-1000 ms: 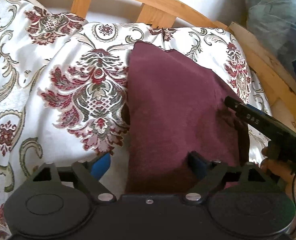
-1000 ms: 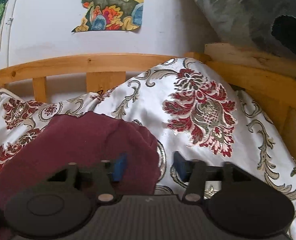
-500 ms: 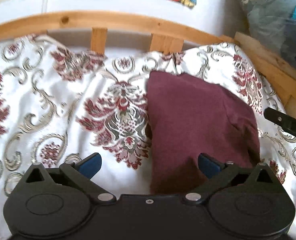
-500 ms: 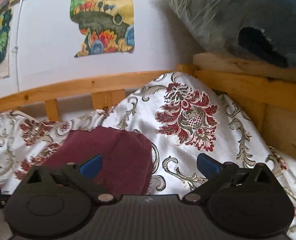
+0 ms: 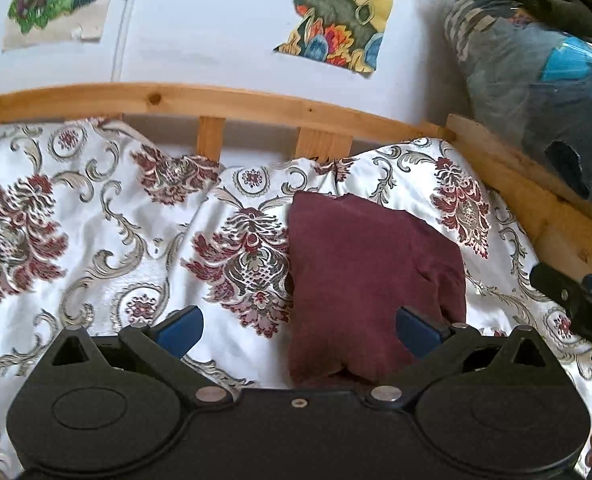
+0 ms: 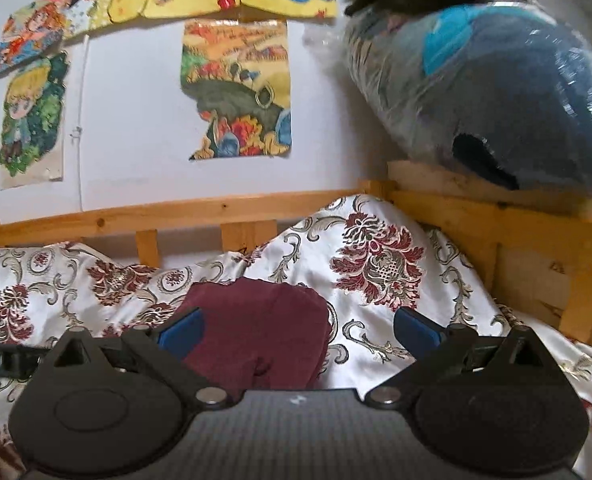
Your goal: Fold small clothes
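Left tongs [image 5: 298, 330] gape wide and empty at lower frame; the folded maroon garment [image 5: 370, 280] lies center-right on the floral bedspread [image 5: 96, 220]. Right tongs [image 6: 298, 328] likewise spread, empty, garment [image 6: 256, 328] lower center between their tips.

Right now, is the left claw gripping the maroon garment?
No, the left claw is open, with its blue fingers spread wide above the folded maroon garment on the bedspread.
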A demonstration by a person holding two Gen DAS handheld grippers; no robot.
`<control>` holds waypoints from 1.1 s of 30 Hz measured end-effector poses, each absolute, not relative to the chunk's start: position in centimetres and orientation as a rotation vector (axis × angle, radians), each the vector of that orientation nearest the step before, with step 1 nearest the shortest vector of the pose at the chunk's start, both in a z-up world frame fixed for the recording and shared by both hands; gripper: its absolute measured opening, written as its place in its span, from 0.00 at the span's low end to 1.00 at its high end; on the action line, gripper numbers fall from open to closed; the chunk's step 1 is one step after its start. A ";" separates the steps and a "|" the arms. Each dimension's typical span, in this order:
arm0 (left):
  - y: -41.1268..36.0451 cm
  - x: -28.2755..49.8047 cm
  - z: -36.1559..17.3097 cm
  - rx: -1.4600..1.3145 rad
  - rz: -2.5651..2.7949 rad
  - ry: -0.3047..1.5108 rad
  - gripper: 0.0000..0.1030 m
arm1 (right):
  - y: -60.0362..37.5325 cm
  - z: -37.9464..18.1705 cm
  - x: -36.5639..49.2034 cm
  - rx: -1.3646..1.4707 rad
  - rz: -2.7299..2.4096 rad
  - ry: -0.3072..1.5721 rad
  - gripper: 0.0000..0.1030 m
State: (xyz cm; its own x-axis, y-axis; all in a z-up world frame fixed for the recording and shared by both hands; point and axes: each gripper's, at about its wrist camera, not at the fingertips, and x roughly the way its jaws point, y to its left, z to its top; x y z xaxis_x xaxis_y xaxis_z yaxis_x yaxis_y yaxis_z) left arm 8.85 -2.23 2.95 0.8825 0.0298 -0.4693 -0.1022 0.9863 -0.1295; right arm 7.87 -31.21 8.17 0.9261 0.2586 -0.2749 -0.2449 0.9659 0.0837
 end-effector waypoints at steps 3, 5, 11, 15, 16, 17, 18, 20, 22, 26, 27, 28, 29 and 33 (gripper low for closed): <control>-2.0 7.5 3.3 -0.149 0.065 0.495 0.99 | -31.2 7.8 5.8 0.060 0.220 0.280 1.00; -1.8 6.6 3.5 -0.148 0.062 0.496 0.99 | -31.1 7.8 4.6 0.050 0.207 0.276 1.00; -0.9 4.3 4.1 -0.150 0.081 0.484 0.99 | -31.5 7.9 2.0 0.049 0.187 0.266 1.00; -0.5 3.0 4.2 -0.150 0.093 0.473 0.99 | -31.5 8.1 0.7 0.055 0.193 0.259 1.00; -0.4 2.7 4.2 -0.148 0.093 0.474 0.99 | -31.5 8.1 0.4 0.058 0.195 0.259 1.00; -0.3 2.3 4.1 -0.144 0.091 0.474 0.99 | -31.5 8.1 0.1 0.059 0.197 0.262 1.00; -0.2 2.1 4.1 -0.141 0.092 0.474 0.99 | -31.4 8.0 -0.2 0.058 0.195 0.269 1.00; 0.0 1.6 3.9 -0.131 0.098 0.477 0.99 | -31.2 7.9 -0.8 0.057 0.191 0.288 1.00; 0.2 1.2 3.7 -0.126 0.106 0.479 0.99 | -31.0 7.7 -1.4 0.057 0.188 0.309 1.00; 0.5 0.6 3.1 -0.098 0.128 0.476 0.99 | -30.5 7.6 -2.1 0.048 0.176 0.327 1.00; 0.5 0.6 2.9 -0.085 0.135 0.477 0.99 | -30.5 7.5 -2.2 0.049 0.173 0.329 1.00; 0.5 0.6 2.8 -0.075 0.139 0.478 0.99 | -30.5 7.5 -2.3 0.052 0.171 0.331 1.00; 0.5 0.6 2.6 -0.066 0.144 0.480 0.99 | -30.5 7.4 -2.3 0.054 0.170 0.335 1.00; 0.4 0.8 2.0 -0.050 0.155 0.493 0.99 | -30.6 7.0 -2.1 0.050 0.161 0.361 1.00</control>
